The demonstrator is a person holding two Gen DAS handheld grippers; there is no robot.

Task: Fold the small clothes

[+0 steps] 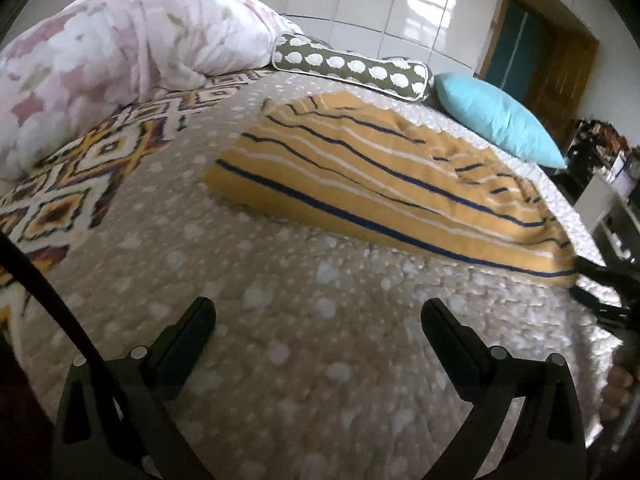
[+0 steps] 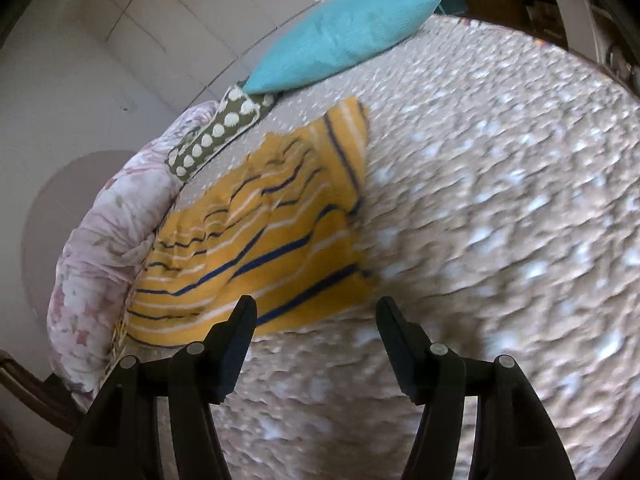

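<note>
A yellow garment [image 1: 384, 176] with blue and white stripes lies folded flat on the beige spotted bedspread [image 1: 280, 320]. My left gripper [image 1: 318, 316] hovers open over bare bedspread, short of the garment's near edge, nothing between its fingers. In the right wrist view the same garment [image 2: 260, 240] lies ahead and to the left. My right gripper [image 2: 316, 312] stands open just past the garment's near corner, with only bedspread [image 2: 480, 220] between its fingers. The right gripper's black tips [image 1: 600, 280] also show at the garment's right end in the left wrist view.
A pink floral quilt [image 1: 100, 64] is bunched at the back left over a diamond-patterned cover [image 1: 80, 168]. A spotted olive bolster [image 1: 352, 66] and a turquoise pillow [image 1: 496, 116] lie behind the garment. White wall panels, a wooden door [image 1: 560, 76] and cluttered shelves [image 1: 608, 152] stand beyond the bed.
</note>
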